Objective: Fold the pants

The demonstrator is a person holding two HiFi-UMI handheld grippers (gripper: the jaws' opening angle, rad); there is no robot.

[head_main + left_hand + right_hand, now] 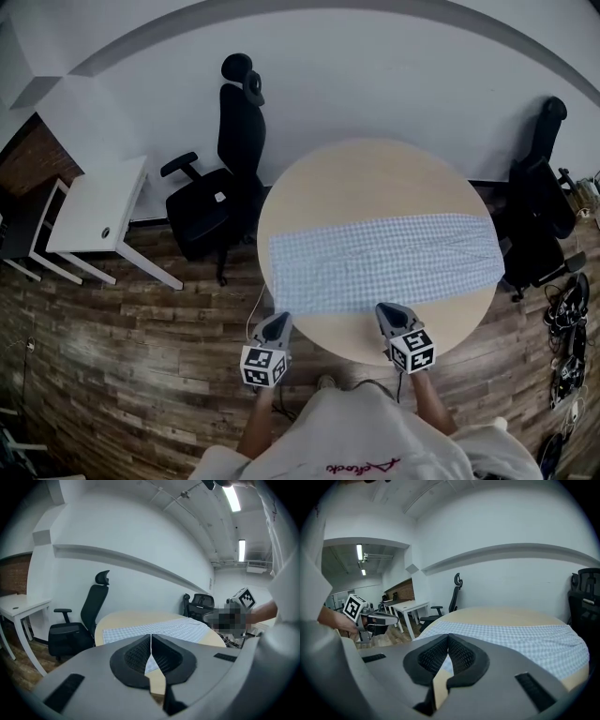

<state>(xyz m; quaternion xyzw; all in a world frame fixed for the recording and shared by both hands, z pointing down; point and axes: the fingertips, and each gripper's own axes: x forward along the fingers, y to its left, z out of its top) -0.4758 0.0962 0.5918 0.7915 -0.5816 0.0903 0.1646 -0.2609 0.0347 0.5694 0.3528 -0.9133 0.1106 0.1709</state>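
Checked pants (384,261) spread on table (366,178) | left tool (278,319), right tool (387,309) closed

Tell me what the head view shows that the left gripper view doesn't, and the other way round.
Head view only: the left gripper from above with its marker cube, and the checked pants seen whole, spread flat across the round table. Left gripper view only: the ceiling light strips, and that gripper's pads pressed together, up close. Both: the pants, table, right gripper, black office chair and white desk.
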